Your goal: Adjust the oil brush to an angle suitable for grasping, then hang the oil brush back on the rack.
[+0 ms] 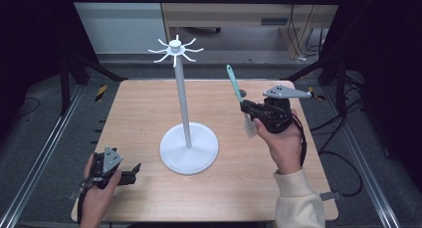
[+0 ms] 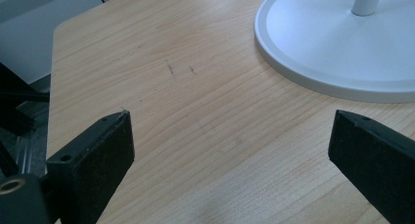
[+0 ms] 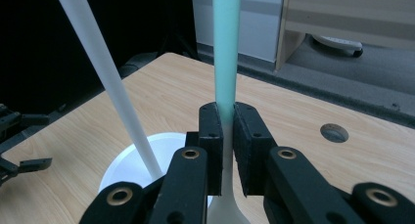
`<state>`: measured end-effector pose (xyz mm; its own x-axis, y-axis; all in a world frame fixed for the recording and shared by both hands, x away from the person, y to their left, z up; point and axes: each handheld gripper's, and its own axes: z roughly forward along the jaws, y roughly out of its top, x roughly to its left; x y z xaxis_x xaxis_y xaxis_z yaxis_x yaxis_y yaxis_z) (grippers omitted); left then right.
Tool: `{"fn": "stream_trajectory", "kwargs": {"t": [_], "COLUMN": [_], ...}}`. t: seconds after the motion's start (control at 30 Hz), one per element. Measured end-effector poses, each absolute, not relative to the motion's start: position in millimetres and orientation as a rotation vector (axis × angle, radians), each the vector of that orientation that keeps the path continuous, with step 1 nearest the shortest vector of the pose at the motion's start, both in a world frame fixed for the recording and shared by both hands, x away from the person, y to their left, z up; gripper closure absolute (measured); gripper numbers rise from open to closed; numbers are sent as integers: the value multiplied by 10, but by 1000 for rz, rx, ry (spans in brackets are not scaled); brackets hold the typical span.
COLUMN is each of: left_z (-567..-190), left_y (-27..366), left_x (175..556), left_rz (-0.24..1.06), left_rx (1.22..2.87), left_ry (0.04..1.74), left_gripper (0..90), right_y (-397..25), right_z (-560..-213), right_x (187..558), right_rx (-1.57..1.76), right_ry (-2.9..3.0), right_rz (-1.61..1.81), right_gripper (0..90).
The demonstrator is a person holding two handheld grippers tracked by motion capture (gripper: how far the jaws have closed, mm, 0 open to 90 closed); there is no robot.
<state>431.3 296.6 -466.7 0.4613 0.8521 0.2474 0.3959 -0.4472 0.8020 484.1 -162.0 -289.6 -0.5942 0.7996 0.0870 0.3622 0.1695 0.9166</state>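
While the right tool [image 1: 247,107] sits right of centre in the high view, its jaws are clamped on a teal-handled spatula [image 1: 233,82], and the handle slants up and to the left from the grip. Below the jaws, the pale end of the spatula hangs down toward the surface [image 1: 149,103]. Over in the right gripper view the picture is clear: the two black pads [image 3: 211,136] press on the handle from both sides, right where teal gives way to white, and the handle runs straight up to the top of the frame.

Centre frame in the high view stands the white rack [image 1: 185,113], a thin pole on a round base, with a ring of curved hooks [image 1: 175,50] at the top. The spatula's tip is right of the pole and below the hooks, clear of them.

Down at the lower left of the high view, the left tool [image 1: 130,173] rests low at the surface's near edge. In the left gripper view its jaws stand wide apart with bare wood between them, and the rack's base [image 2: 342,48] fills the upper right.
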Motion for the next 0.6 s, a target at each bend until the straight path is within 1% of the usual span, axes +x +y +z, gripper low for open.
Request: {"fn": "stream_trajectory", "kwargs": {"t": [0.13, 0.37, 0.6], "left_z": [-4660, -4652, -4650], "left_y": [2936, 3013, 3006], "left_x": [4309, 4318, 4315], "left_rz": [860, 867, 872], "left_rx": [2038, 2017, 2017], "left_ry": [1021, 1050, 1050], "left_gripper": [27, 28, 28], "right_y": [-1612, -1604, -1602], "right_z": [-2891, -2863, -2808], "right_x": [4820, 4793, 4747], "right_rx": [1092, 1079, 1054], "right_ry": [2033, 2024, 2017], "right_rz": [1412, 1436, 1477], "right_gripper": [827, 827, 827]}}
